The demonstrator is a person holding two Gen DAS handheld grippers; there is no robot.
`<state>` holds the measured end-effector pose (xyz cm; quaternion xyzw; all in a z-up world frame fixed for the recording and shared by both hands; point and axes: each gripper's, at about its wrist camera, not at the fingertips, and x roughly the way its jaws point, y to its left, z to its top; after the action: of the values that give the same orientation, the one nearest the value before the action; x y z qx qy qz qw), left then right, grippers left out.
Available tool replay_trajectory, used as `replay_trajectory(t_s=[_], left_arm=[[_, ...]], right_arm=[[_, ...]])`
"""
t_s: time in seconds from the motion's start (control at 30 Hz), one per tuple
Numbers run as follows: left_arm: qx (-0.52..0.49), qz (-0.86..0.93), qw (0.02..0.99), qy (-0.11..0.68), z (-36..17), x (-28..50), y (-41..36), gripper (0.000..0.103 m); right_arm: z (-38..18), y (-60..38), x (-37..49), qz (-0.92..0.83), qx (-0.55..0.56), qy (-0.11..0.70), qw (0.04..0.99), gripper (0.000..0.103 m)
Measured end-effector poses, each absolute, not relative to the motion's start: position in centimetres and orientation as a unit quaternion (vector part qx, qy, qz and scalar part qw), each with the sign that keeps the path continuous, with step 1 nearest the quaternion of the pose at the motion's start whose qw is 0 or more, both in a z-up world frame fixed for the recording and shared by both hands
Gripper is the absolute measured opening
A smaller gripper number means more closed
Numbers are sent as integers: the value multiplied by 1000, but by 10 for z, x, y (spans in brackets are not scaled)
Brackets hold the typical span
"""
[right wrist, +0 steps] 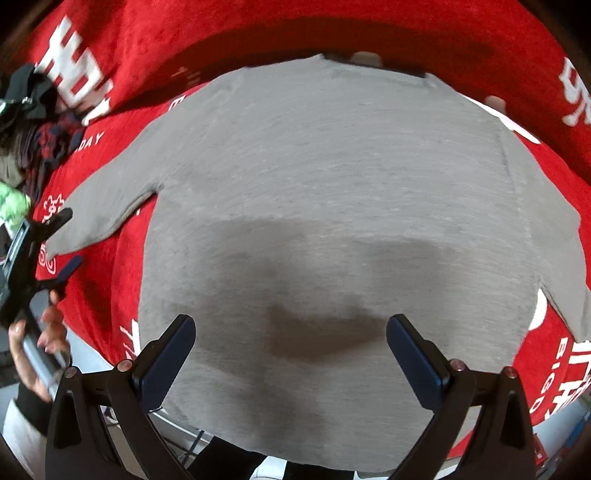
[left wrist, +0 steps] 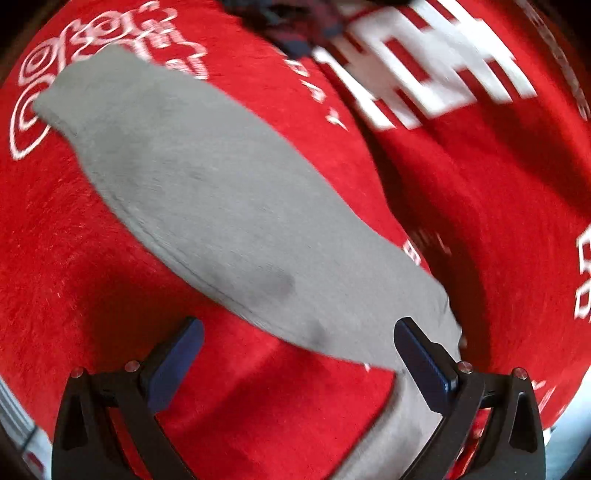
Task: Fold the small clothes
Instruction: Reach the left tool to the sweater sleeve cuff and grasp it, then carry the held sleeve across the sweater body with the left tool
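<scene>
Grey long-sleeve top lies flat on red printed cloth, sleeves out. Soft, light knit, will drape; best pinched at cuff or hem edge. Left gripper spread wide over left sleeve, holding nothing. Right gripper also wide, above the hem, empty.

A red cloth with white print carries a flat grey shirt and a heap of dark clothes.

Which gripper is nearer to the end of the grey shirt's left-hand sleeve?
Left. The left gripper is open right at the sleeve; the right gripper is open over the shirt's body, away from that sleeve.
</scene>
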<state>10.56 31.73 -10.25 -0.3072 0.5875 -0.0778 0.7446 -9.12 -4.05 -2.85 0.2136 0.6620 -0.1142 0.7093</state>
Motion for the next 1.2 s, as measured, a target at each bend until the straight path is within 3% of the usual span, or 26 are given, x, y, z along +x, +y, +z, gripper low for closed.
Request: replay_trajectory(t_s=[0.33,0.4,0.43,0.47,0.5,0.6,0.83,1.03,1.2], left_arm=[[-335,-78,780,523,-99,136,324,100],[-320,-44,792,519,-98,139,327,69],[-315,-38,794,518,-98,140,329,58],[-308,-38,793,523,-101,142,330,31],[-306,-47,790,529,-105,145,331,11],[-295,-67,796,524,-105,143,333,11],[-187,-163,863,441,-30,139,293,11],[-120,-300,863,388,36,131,203,11],[-53,-376,831,407,44,101,104,11]], right_arm=[[-30,1,-70,-81,192,669,714,103],[-29,7,-68,-75,189,670,714,103],[-29,9,-67,-73,189,669,715,103],[-29,12,-66,-72,188,669,715,103],[-29,13,-66,-71,188,670,715,103],[-30,14,-68,-70,192,671,713,103],[-28,6,-80,-87,213,662,713,103],[-26,-22,-106,-117,248,645,713,103],[-18,-65,-134,-154,282,624,712,103]])
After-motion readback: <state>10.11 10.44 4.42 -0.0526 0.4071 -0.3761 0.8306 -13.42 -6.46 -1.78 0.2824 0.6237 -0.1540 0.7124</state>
